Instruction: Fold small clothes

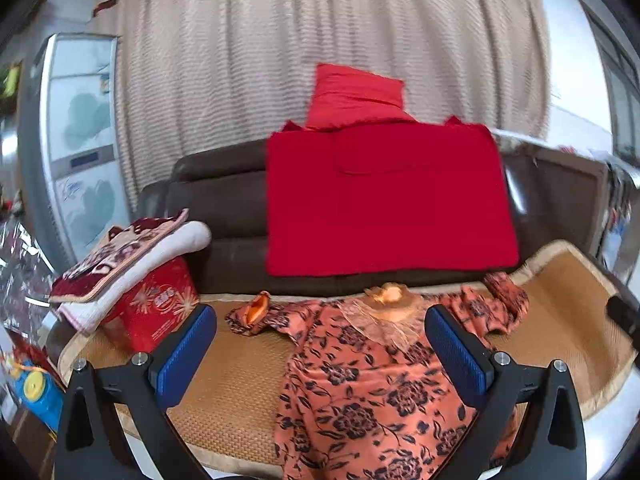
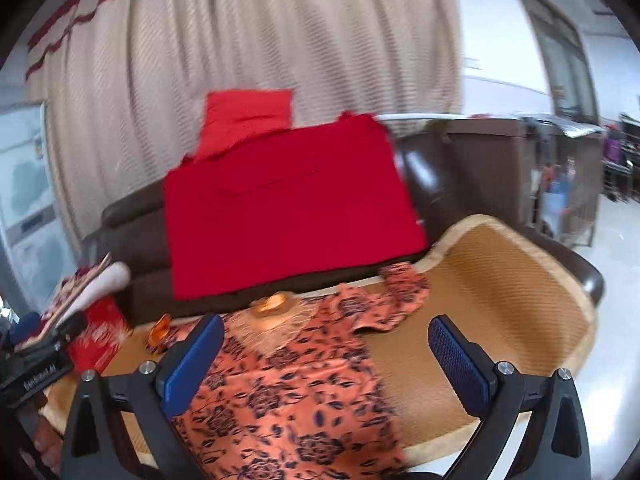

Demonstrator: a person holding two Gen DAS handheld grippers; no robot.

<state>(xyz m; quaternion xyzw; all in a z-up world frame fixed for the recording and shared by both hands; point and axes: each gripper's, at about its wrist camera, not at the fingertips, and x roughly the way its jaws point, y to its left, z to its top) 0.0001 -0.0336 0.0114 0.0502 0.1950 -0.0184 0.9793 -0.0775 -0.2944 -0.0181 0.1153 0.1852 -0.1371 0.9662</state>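
Orange floral-print small blouse (image 1: 360, 392) spread flat on woven straw mat (image 1: 232, 392), collar toward 12 o'clock, sleeves out at 10 and 2. Left gripper (image 1: 320, 344) hovering above it, blue-padded fingers spread wide, holding nothing. Right gripper (image 2: 326, 354) likewise spread, empty. Red cloth (image 1: 384, 200) draped over dark brown leather sofa (image 1: 216, 200) at 12 o'clock.

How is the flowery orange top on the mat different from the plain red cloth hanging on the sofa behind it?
The orange floral top carries a dark flower print; the red cloth is one plain colour. The top lies flat on the woven mat, while the red cloth is draped over the brown sofa back. The top shows sleeves and a lacy neckline; the red cloth looks like a plain rectangle. Both are spread out, and neither gripper touches them.
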